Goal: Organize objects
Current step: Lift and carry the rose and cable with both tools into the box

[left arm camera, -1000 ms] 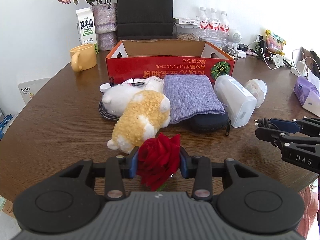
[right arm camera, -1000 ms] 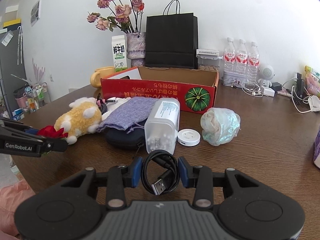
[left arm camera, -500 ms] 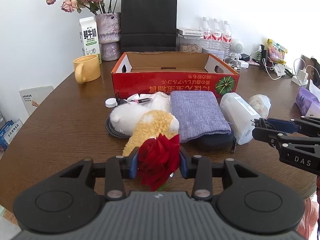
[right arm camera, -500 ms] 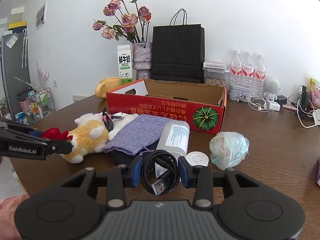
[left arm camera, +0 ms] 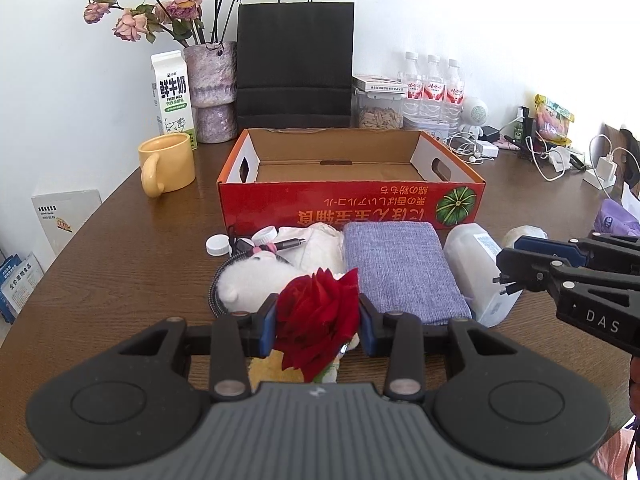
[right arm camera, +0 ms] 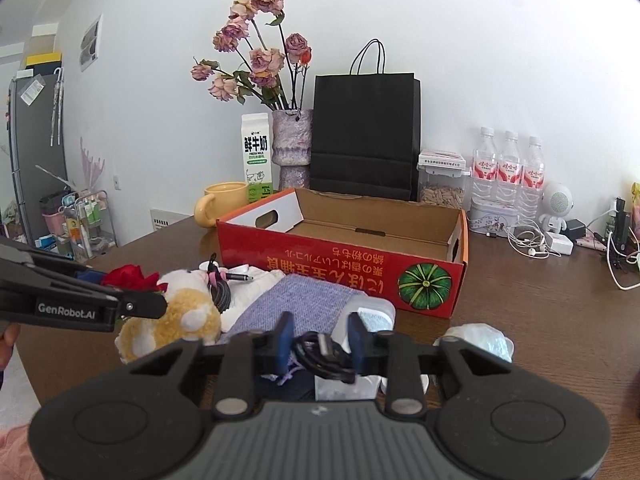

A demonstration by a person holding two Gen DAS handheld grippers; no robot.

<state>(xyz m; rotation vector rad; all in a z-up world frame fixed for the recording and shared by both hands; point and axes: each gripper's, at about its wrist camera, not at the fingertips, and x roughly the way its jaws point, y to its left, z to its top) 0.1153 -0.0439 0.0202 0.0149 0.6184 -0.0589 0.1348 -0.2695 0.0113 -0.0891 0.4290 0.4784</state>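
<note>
**Box ahead of both loaded grippers**

Box point(left arm camera: 352, 196), red cardboard, open-topped and seemingly bare inside, standing on the far side of the clutter on the brown table point(left arm camera: 120, 264). Long axis running left to right across both views; near long wall facing the grippers.

Left gripper point(left arm camera: 318, 326): jaws clamped on a red rose point(left arm camera: 318, 312), bloom upright between the pads. Held above a plush toy point(left arm camera: 256, 284), with a grey cloth pouch point(left arm camera: 400, 268) just right of it. Box lying straight ahead and beyond, roughly centred on the jaw line.

Right gripper point(right arm camera: 320, 344): jaws just closing tighter, now pinching a coiled black cable point(right arm camera: 320, 354) with its plug end showing. Box ahead and slightly right, seen at an angle, its right near corner closest.

Judgement: both loads lifted clear of the table, neither yet over the box. Coming move a forward carry over the near wall. Left gripper better aligned with the box middle; neither plainly nearer. Low clutter between jaws and box, so height to be kept. Loose cable loops likely to snag the rim.
</note>
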